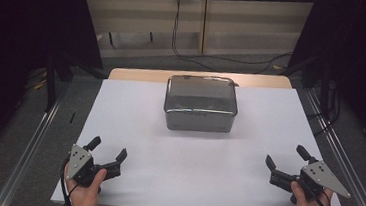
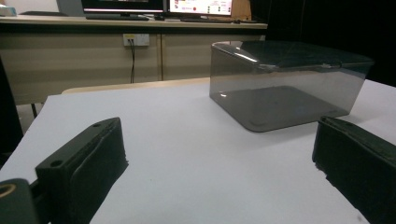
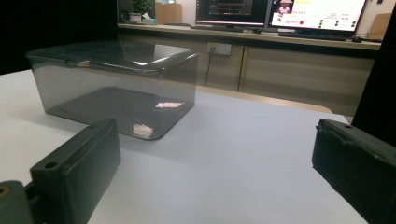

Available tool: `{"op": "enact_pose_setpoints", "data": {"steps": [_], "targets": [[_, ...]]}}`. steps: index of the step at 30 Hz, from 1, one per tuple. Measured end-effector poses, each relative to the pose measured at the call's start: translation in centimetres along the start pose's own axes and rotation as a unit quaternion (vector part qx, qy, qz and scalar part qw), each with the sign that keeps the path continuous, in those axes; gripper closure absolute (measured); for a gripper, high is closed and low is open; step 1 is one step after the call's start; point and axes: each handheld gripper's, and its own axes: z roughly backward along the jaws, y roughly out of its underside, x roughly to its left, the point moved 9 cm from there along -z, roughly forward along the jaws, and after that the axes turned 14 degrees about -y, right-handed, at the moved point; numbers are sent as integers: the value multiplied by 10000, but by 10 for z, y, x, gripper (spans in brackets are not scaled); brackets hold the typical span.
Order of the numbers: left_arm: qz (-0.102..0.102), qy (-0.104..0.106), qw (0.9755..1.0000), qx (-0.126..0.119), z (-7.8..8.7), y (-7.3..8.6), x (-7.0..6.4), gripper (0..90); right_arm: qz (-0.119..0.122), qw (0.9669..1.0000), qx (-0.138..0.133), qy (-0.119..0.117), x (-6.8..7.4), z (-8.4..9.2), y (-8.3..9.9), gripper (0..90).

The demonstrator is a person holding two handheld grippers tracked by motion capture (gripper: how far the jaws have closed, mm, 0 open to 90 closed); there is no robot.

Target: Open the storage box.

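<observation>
Your left tongs (image 1: 108,150): black, grey plate on top. Your right tongs (image 1: 287,158): same black, same grey. Box (image 1: 200,103): smoky grey, see-through, plain. Surface (image 1: 134,124): plain white, tan far edge.

Lab (monitors (image 3: 280,14), rig rails (image 1: 32,140))

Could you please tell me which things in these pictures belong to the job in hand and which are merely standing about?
Part of the job:
- clear box with its lid on, on the white sheet
- left tongs, open and holding nothing
- right tongs, open and holding nothing

Just about:
- screens on the far counter
- wall socket
- cable on the floor
</observation>
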Motion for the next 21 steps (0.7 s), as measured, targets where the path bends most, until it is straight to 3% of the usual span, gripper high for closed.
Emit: {"op": "enact_pose_setpoints", "data": {"steps": [13,21], "targets": [[-17,99,9999,3,2,0,-5,25,-91,9998,60,-176,5,-4,2,4],[85,134,9999,32,2,1,-7,27,-43,9995,153,-284,11,-8,6,0]]}}
